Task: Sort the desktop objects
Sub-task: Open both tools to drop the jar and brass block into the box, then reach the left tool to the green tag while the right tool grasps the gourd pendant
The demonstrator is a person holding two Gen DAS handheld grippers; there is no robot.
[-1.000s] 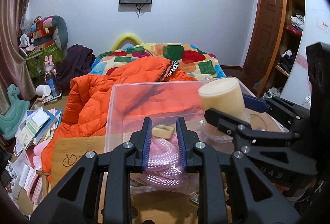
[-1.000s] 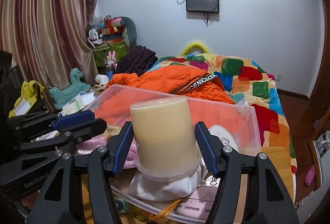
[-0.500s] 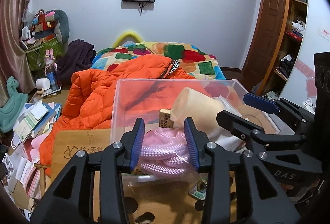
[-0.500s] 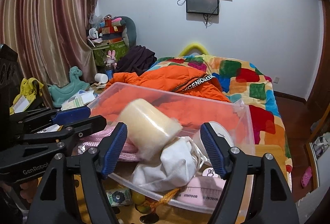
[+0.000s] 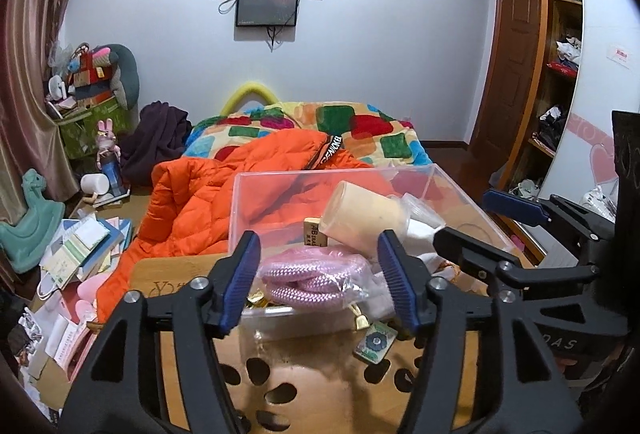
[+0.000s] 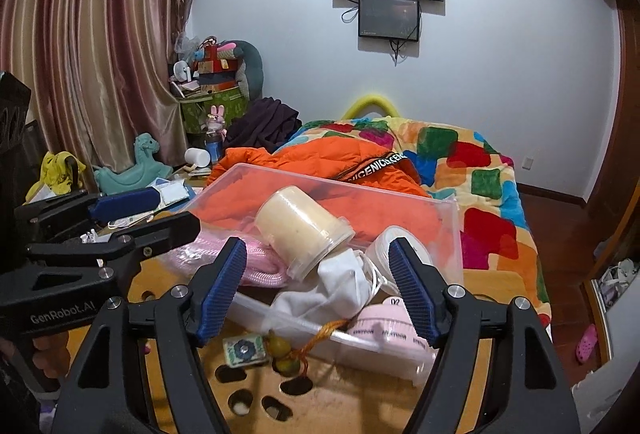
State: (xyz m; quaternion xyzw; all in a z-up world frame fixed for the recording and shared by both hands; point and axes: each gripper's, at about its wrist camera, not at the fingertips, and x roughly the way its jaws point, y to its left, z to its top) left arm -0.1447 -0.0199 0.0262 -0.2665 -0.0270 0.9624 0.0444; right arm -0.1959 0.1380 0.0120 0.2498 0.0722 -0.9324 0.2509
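Cream jar (image 6: 300,230) released a second ago from right gripper (image 6: 316,290), now tipped on its side in clear bin (image 6: 448,230) atop white cloth (image 6: 340,286); pink rope (image 5: 316,274) likewise dropped; left gripper (image 5: 320,282) fingers spread, empty; two items sorted.

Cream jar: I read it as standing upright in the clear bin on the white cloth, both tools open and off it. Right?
Not quite. The cream jar lies tipped on its side, not upright; the right wrist view shows it. The rest holds: it is in the clear bin, on the white cloth, with the left tool and right tool open and off it.
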